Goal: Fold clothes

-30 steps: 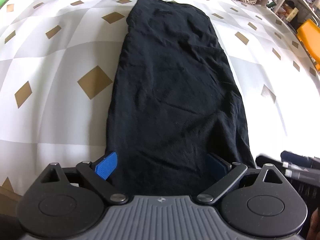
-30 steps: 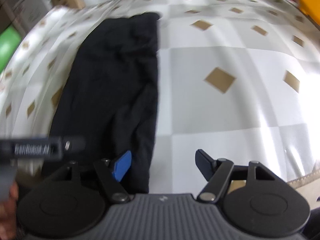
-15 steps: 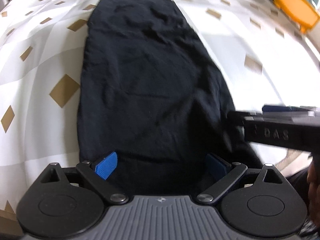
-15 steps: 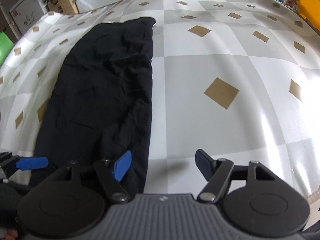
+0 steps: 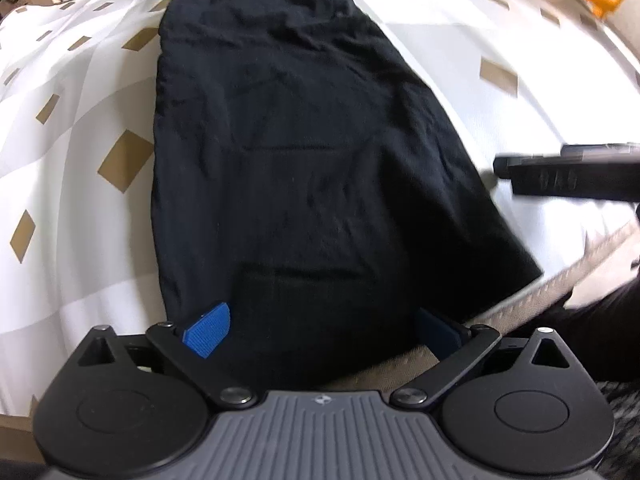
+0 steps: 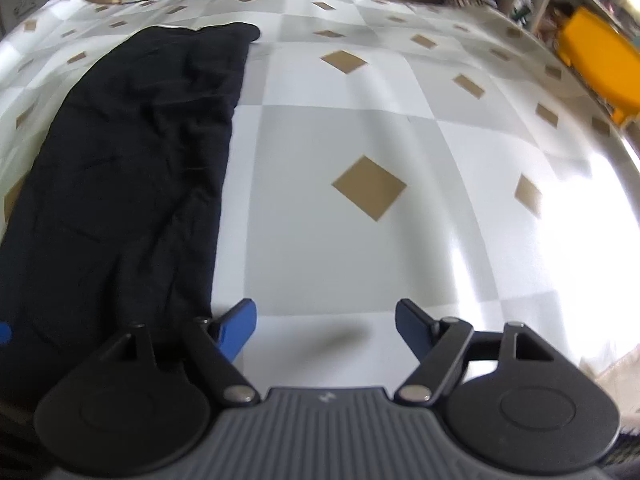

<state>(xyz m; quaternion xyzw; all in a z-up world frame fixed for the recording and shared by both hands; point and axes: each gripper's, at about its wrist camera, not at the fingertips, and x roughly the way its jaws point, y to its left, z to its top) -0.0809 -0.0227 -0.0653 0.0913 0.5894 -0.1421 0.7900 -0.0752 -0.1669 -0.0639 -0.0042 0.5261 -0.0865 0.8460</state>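
Cloth is lying ahead of both tongs: a black garment (image 5: pixel 304 152), already narrowed into a long strip, is stretching away over the tablecloth (image 6: pixel 360 264) from the left gripper (image 5: pixel 320 326), whose near hem is sitting between the blue fingertips (image 5: pixel 208 330). A second ago those jaws were narrower; now they are opening to their widest, gripping nothing, and the view has been swinging so the strip is running straight forward. The right gripper (image 6: pixel 326 330) is standing about two-thirds open and empty, its left finger just beside the garment's right edge, bare tablecloth between its tips. Judging from this, both tongs are lining up on the near hem for a fold away from the person. Beyond, the white cloth with tan diamonds is covering the table; an orange bin (image 6: pixel 600 60) and cluttered shelves are sitting far right.
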